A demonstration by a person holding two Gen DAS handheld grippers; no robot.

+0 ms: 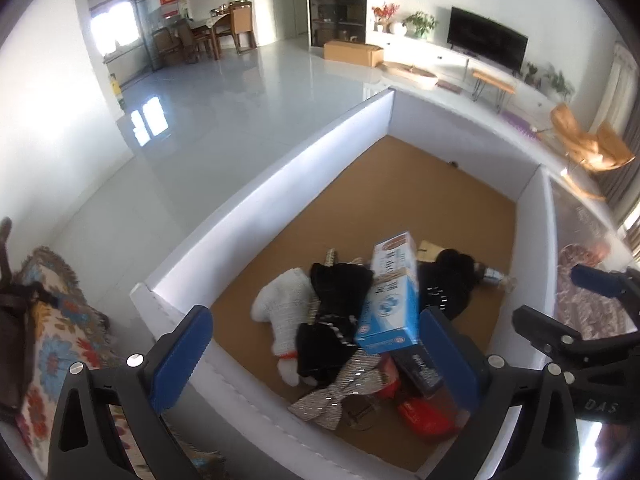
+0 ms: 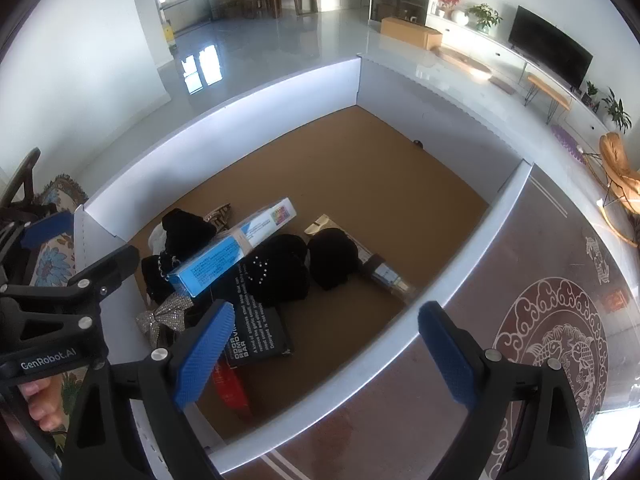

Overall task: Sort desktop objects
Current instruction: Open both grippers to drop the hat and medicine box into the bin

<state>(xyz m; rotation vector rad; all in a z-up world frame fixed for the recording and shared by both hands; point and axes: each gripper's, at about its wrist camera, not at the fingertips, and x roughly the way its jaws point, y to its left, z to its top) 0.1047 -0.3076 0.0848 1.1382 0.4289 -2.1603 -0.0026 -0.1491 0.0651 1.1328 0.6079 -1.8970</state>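
Observation:
A white-walled tray (image 1: 280, 176) with a brown cork floor holds a pile of objects. A blue and white carton (image 1: 390, 308) lies on top, over black velvet pieces (image 1: 336, 300), a white fluffy piece (image 1: 286, 312), a silver glitter bow (image 1: 340, 392), a red packet (image 1: 424, 416) and a black printed box (image 2: 256, 320). My left gripper (image 1: 316, 356) hovers open above the pile's near side, nothing between its blue pads. My right gripper (image 2: 326, 356) stands open over the tray's near wall (image 2: 360, 352), also empty. The carton (image 2: 232, 252) shows in the right wrist view too.
A small bottle (image 2: 388, 276) lies by the tray's right wall. The tray's far half is bare cork. Right of the tray is a glossy tabletop with a red and white pattern (image 2: 560, 340). A flowered cloth (image 1: 52, 320) lies to the left. Behind is a living room floor.

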